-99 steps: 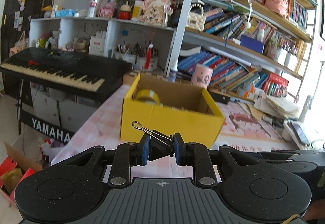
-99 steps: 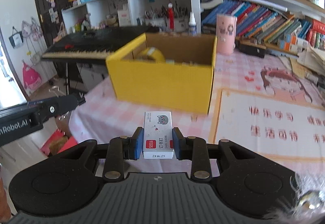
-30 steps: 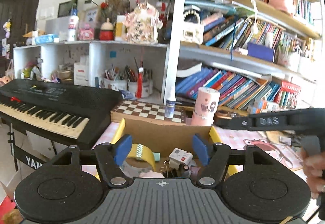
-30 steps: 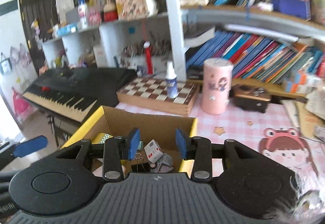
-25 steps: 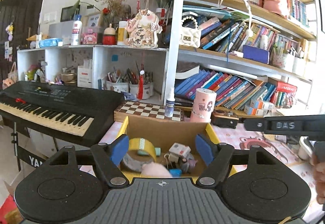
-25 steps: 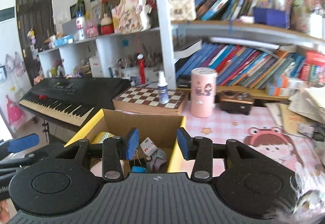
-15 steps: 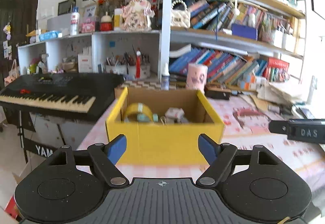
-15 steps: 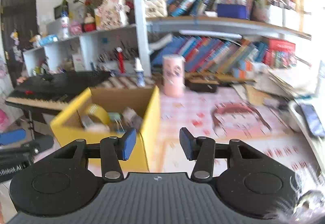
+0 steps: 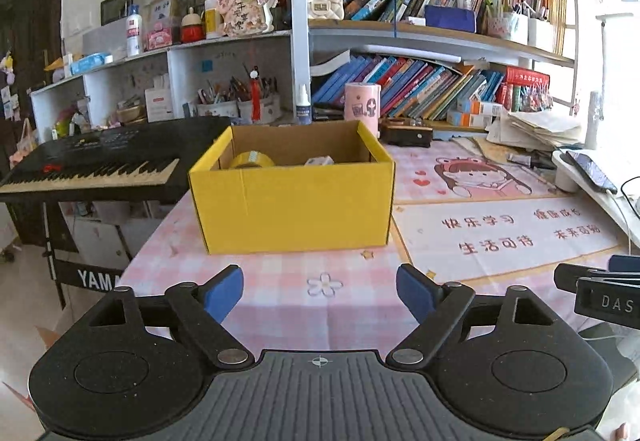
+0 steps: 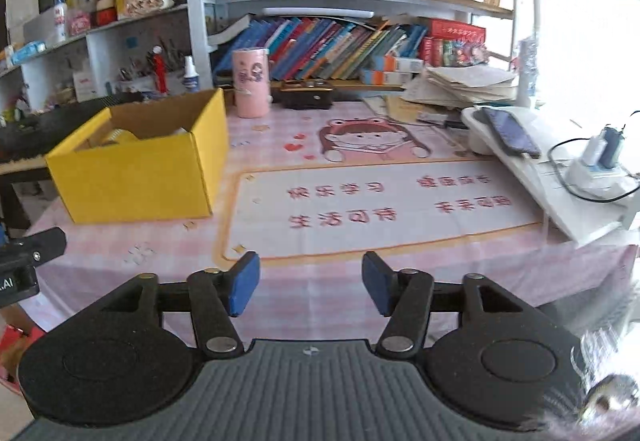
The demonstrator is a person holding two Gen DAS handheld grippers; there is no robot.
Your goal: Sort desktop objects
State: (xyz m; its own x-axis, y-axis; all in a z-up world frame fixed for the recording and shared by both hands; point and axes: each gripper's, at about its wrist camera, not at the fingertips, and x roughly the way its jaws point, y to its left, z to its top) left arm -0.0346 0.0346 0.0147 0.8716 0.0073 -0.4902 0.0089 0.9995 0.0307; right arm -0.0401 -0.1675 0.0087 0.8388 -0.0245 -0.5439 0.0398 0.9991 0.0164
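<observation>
A yellow cardboard box (image 9: 294, 205) stands on the pink checked tablecloth (image 9: 288, 293); it also shows at the left in the right wrist view (image 10: 136, 177). Inside it I see a yellow tape roll (image 9: 252, 161) and a small white box (image 9: 319, 161). My left gripper (image 9: 320, 295) is open and empty, low over the table, in front of the box. My right gripper (image 10: 310, 289) is open and empty, to the right of the box near the front edge of the white mat (image 10: 384, 205).
A black keyboard (image 9: 92, 165) stands left of the table. A pink cup (image 9: 362, 107), a spray bottle (image 9: 303, 105) and bookshelves are behind the box. A white stand with a phone (image 10: 510, 133) and a charger (image 10: 600, 165) sit at the right.
Both grippers let go of a binder clip and a staple box into the yellow box, then drew back toward the table's front and lower. The jaws opened wider.
</observation>
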